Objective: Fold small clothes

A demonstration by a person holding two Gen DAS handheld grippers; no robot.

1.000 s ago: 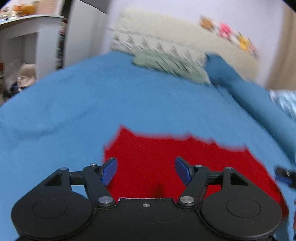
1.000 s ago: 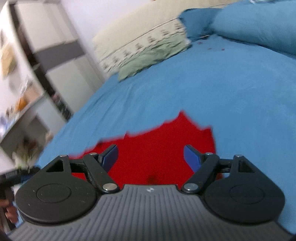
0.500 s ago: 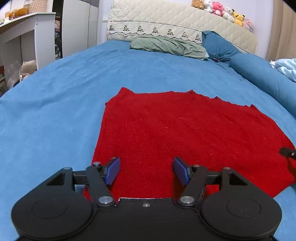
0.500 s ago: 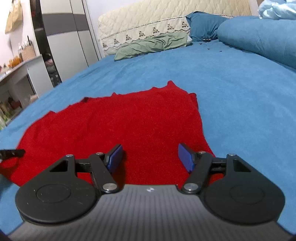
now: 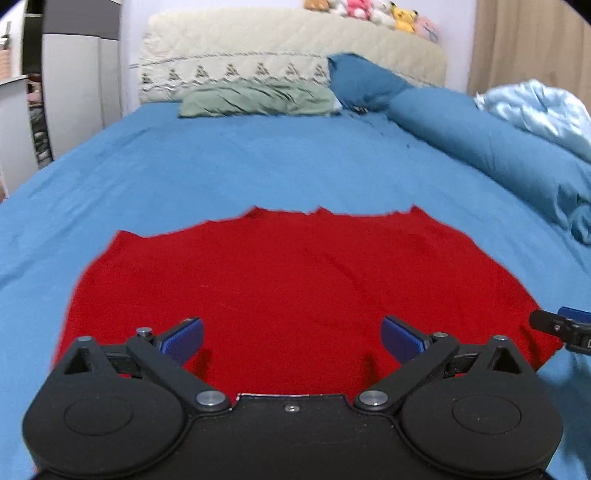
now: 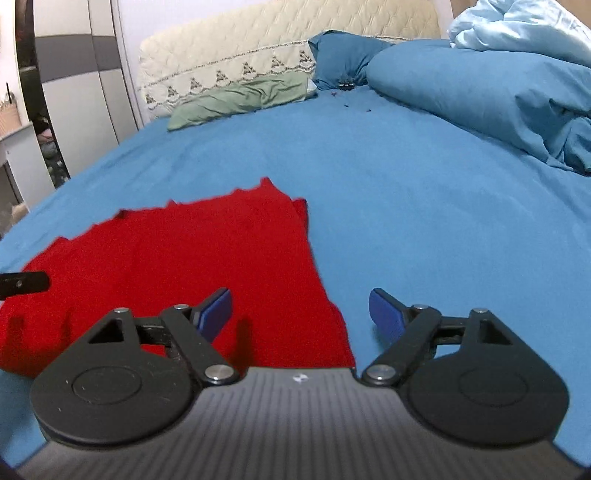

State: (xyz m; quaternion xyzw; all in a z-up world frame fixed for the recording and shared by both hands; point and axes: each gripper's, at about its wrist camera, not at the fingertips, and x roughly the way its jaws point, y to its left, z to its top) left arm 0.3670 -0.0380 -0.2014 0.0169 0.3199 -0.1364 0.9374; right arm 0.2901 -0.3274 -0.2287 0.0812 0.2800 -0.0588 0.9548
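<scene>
bedroom scene — blue bed sheet (image 5: 258, 162) fills both views, cream headboard (image 5: 288, 62) at the far end.

red garment (image 5: 295, 280) lies spread flat on the sheet near the bed's near edge. far edge looks jagged or uneven; in the right wrist view the far right corner (image 6: 299, 206) shows a second layer peeking out, so it may be two layers thick or a flap is tucked there — can't tell which.

left gripper (image 5: 291, 339) hovers low over the garment's near edge, roughly mid-width, jaws spread wide, nothing between them. right gripper (image 6: 301, 314) is also spread wide and empty, straddling the garment's right edge: left finger over red cloth, right finger over bare sheet. each gripper's tip shows at the edge of the other's view, so they sit side by side along the near edge.

progress, my read: garment laid out and mostly smoothed, no fold clearly made yet. left to do: grab near edge or corners, fold over, likely fold again, tidy.

around: green pillow (image 5: 255, 99) and dark blue pillow (image 5: 362, 81) by the headboard, rolled blue duvet (image 6: 480, 92) along the right with a pale blue blanket (image 6: 524, 29) on it, plush toys (image 5: 369, 14) on the headboard, wardrobe (image 6: 74, 81) at left. all well apart from the garment — nothing blocks the fold path. small dark specks on the sheet near the pillows, too small to identify.
</scene>
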